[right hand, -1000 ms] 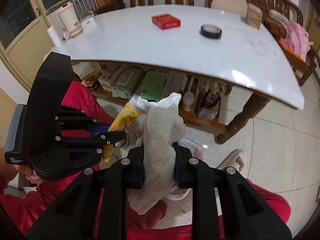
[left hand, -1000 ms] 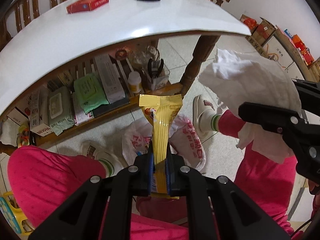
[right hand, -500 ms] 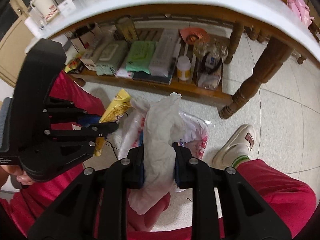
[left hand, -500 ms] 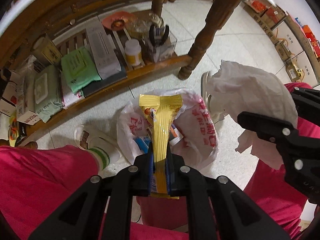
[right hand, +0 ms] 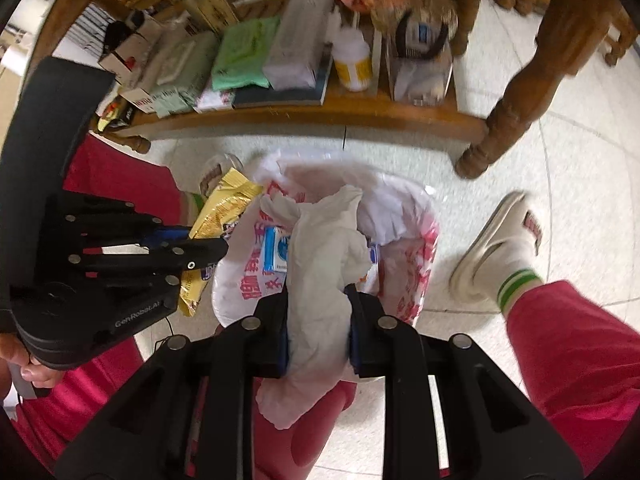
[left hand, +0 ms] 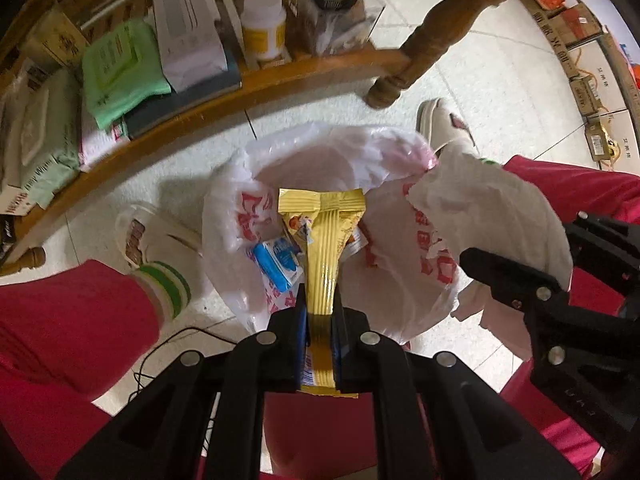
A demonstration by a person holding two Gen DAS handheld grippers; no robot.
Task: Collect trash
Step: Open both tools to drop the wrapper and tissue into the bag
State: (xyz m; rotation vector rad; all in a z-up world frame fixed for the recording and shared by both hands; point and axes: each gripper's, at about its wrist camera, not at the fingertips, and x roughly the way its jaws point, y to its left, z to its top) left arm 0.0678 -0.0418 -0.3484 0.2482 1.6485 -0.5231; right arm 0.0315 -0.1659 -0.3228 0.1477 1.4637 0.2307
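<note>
Both grippers have dropped closer to the bag (left hand: 404,240) on the floor, which now fills more of each view. The left gripper (left hand: 320,312) clamps the wrapper (left hand: 322,236) above its opening; the right gripper (right hand: 318,308) pinches the tissue (right hand: 324,264) beside it.

Pretty clearly someone's home, living or dining area. You've got a pale tiled floor (left hand: 472,92) and turned wooden furniture legs (right hand: 516,104), with a low wooden shelf (right hand: 320,114) crammed with everyday household stuff: wet-wipe packs (right hand: 244,54), a white pill bottle with a yellow label (left hand: 264,26), boxes and a book. A plastic shopping bag with red print (left hand: 400,216) sits on the floor as a bin. The person's in red trousers, striped socks and slippers (right hand: 500,248), and cardboard boxes (left hand: 576,52) are stacked along the wall.
</note>
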